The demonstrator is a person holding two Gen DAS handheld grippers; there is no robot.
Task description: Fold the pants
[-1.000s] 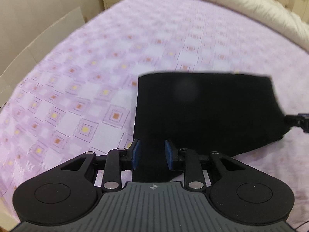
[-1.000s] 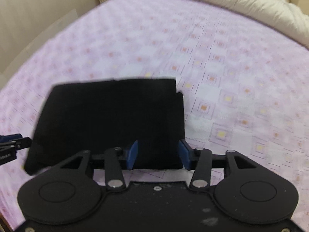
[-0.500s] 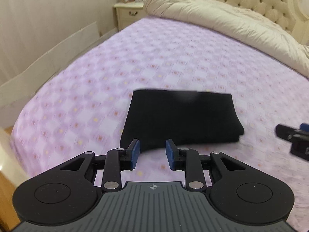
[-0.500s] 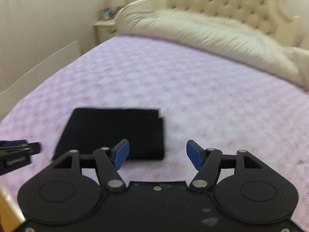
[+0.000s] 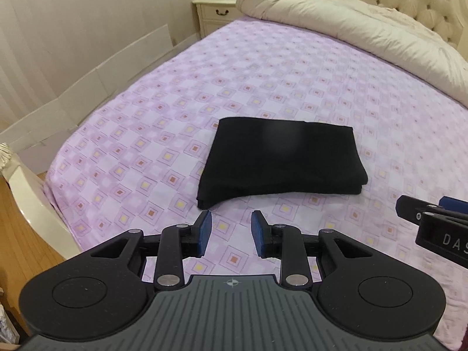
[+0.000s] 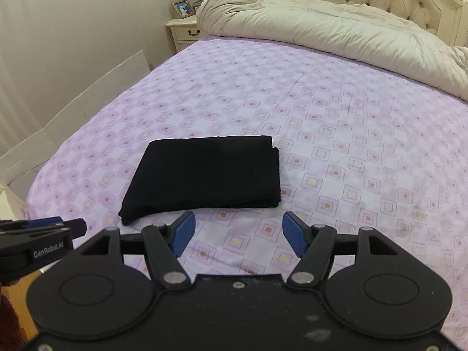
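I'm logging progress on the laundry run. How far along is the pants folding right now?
Folding looks done: the black fabric pants lie as a compact layered rectangle on the lilac square-patterned bedsheet. Nothing is in hand: the left tongs and right tongs are open, empty and apart from the bundle. At most, the bowed near-left corner might want tidying.

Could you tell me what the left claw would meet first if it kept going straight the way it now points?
Most likely the folded black pants: the left claw is open, empty, aimed at their near edge, with only bare purple bedsheet between. If it is angled downward, it may touch the sheet first.
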